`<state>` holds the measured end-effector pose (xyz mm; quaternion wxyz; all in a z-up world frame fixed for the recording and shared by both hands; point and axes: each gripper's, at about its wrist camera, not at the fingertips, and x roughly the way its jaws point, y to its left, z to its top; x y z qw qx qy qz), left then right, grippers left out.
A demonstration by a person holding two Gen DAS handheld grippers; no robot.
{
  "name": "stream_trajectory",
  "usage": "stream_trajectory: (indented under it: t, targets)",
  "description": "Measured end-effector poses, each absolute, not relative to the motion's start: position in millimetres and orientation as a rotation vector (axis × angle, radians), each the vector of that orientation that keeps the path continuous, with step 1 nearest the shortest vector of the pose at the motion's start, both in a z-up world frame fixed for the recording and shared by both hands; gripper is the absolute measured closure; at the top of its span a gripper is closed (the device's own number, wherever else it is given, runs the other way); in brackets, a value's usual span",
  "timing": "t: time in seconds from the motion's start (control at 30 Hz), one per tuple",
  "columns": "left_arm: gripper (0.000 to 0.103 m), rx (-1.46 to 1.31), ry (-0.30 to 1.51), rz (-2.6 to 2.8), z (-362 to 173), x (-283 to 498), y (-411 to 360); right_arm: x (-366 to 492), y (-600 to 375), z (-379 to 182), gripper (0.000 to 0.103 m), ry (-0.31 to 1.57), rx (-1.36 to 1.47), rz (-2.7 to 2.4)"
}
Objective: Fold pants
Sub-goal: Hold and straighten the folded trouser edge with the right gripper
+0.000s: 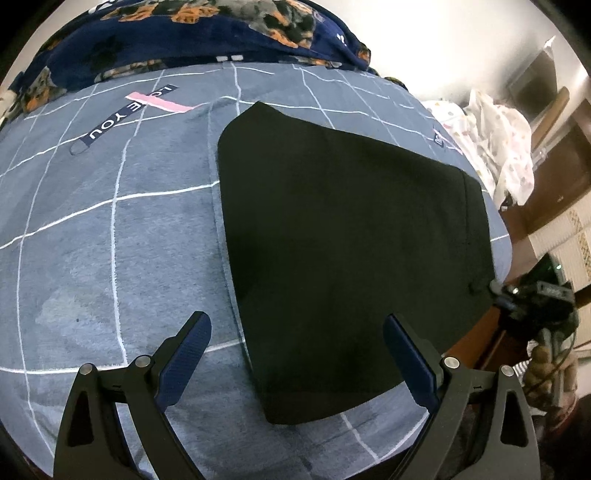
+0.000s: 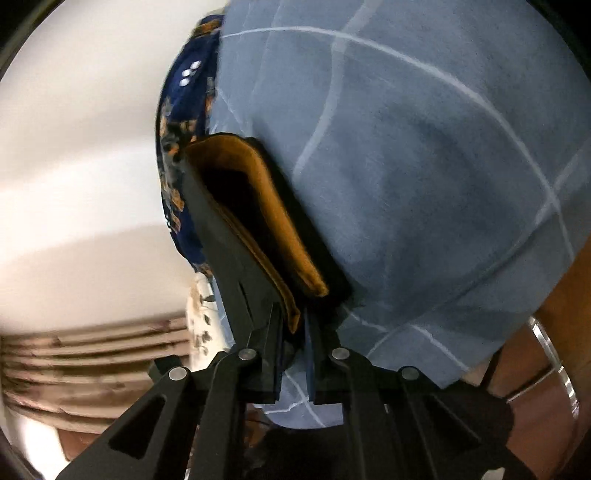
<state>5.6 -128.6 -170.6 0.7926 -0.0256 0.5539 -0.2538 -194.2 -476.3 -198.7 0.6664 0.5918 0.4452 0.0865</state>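
Note:
Black pants lie folded flat on a blue-grey bed sheet with white grid lines. My left gripper hovers open over the pants' near left edge, nothing between its blue pads. In the right wrist view my right gripper is shut on an edge of the pants. There the black cloth shows a brown inner lining and hangs a little off the sheet. In the left wrist view the right gripper sits at the pants' right corner, near the bed's edge.
A dark blue floral blanket lies bunched along the far side of the bed. A white dotted cloth hangs at the far right. Brown wooden furniture borders the bed on the right, with a white wall behind.

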Motion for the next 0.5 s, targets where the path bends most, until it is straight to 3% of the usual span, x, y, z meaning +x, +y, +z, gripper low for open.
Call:
stream_trajectory:
  t: [0.17,0.4,0.5]
  targets:
    - [0.009,-0.06,1.215,-0.549,-175.8,6.4,-130.2,-189.9,-475.3,-183.3,0.093,1.03,1.186,0.148]
    - [0.009,-0.066,1.229,-0.546,-177.7,6.2,-131.5,-186.1,-473.6,-172.9,0.088,1.038,1.184,0.12]
    - [0.009,-0.069,1.226,-0.546,-177.7,6.3,-130.9,-185.4,-472.9,-166.5,0.082,1.041,1.137,0.111]
